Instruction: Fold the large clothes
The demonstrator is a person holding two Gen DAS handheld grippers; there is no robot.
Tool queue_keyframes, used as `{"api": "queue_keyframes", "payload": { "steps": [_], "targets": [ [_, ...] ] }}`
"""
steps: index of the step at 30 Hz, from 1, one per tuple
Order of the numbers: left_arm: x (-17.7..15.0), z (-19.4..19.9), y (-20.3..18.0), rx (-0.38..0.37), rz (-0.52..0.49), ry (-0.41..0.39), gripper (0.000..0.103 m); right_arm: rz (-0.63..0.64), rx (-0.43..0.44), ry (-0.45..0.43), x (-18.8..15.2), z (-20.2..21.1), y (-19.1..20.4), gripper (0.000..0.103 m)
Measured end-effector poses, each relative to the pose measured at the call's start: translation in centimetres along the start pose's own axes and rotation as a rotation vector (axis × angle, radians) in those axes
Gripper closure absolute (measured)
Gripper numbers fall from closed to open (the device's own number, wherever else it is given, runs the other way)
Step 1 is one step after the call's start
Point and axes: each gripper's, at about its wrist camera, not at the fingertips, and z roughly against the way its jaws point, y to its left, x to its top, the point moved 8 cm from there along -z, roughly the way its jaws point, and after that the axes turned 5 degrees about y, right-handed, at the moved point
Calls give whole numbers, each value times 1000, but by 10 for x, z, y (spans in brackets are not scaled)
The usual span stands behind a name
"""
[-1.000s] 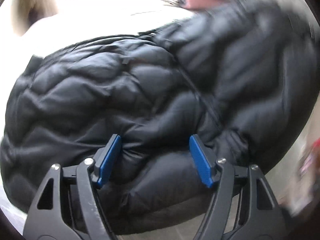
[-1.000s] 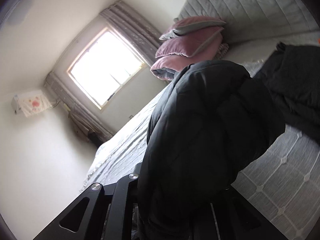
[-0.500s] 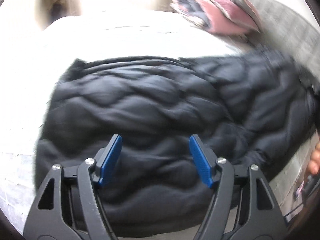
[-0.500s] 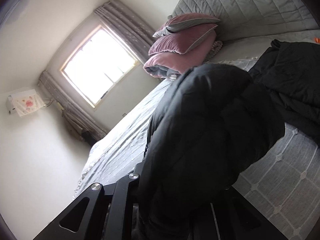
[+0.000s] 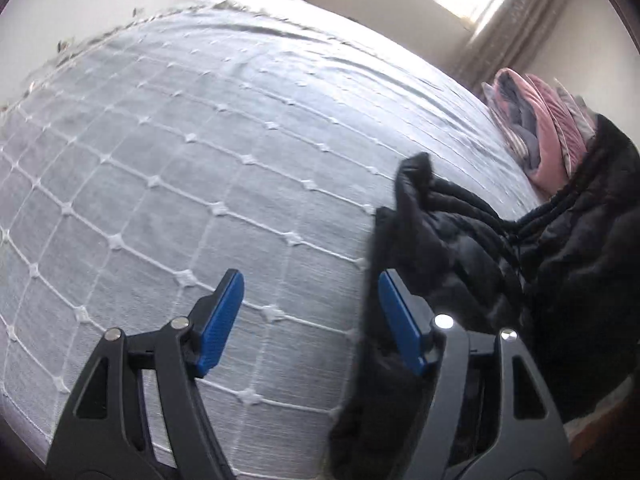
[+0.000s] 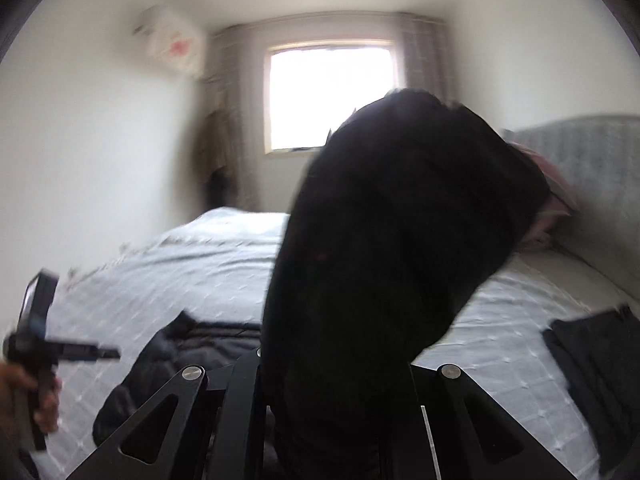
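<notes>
A black puffer jacket (image 5: 520, 256) lies bunched on the grey quilted bed (image 5: 192, 168), at the right of the left wrist view. My left gripper (image 5: 310, 320) is open and empty over the bedspread, its right blue pad at the jacket's edge. My right gripper (image 6: 332, 372) is shut on a thick fold of the jacket (image 6: 392, 240), which rises in front of the camera and hides the fingertips. The rest of the jacket (image 6: 176, 352) trails on the bed below. The left gripper (image 6: 38, 344) shows at the far left of the right wrist view.
Pink pillows (image 5: 536, 144) lie by the grey headboard (image 6: 592, 168). Another dark garment (image 6: 600, 360) lies on the bed at right. A window (image 6: 332, 96) with curtains is on the far wall, an air conditioner (image 6: 172, 44) to its left.
My left gripper has swung left off the jacket and now looks over bare bedspread. My right gripper has turned upright, still holding the jacket fold, and now faces the window.
</notes>
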Motion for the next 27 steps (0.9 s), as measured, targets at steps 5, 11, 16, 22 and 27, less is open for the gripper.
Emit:
{"api": "queue_keyframes", "payload": {
  "steps": [5,11,16,22,27],
  "targets": [
    [5,-9,14,-16,35,32,32,228,70,125,-43,-44,86,90],
    [4,-6,2,-55,12,37,32,449,66,269,-104,-75,148,70],
    [4,-4,-11,-106,-6,41,32,509,93,312,-117,-76,154,42],
    [8,4,-16,-145,2,18,32,389,269,352,-110,-49,139,39],
    [6,11,-28,-141,-37,-1,32,187,580,343,-86,-7,107,38]
  ]
}}
